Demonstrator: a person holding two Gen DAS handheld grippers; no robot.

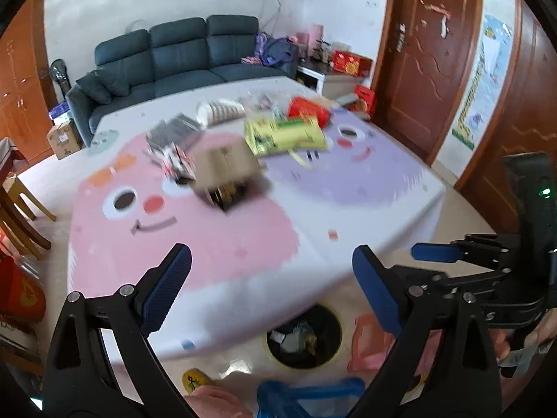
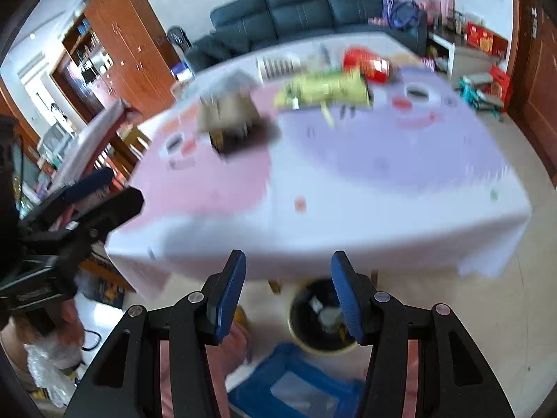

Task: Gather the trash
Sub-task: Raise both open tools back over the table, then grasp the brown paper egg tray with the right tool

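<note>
Trash lies on the far half of the table: a brown cardboard box (image 1: 224,170) (image 2: 231,115), a yellow-green bag (image 1: 283,136) (image 2: 325,88), a red packet (image 1: 310,109) (image 2: 367,64), grey wrappers (image 1: 174,132) and a white ribbed cup (image 1: 222,111). A round bin (image 1: 304,339) (image 2: 322,317) with trash inside stands on the floor under the near table edge. My left gripper (image 1: 271,278) is open and empty above the near edge. My right gripper (image 2: 289,292) is open and empty over the bin. Both views are blurred.
The table (image 1: 243,271) wears a pink and purple cartoon cloth. A blue stool (image 2: 296,383) and pink items sit on the floor by the bin. A dark sofa (image 1: 188,55) stands behind, a wooden door (image 1: 428,52) at right, wooden chairs (image 1: 17,209) at left.
</note>
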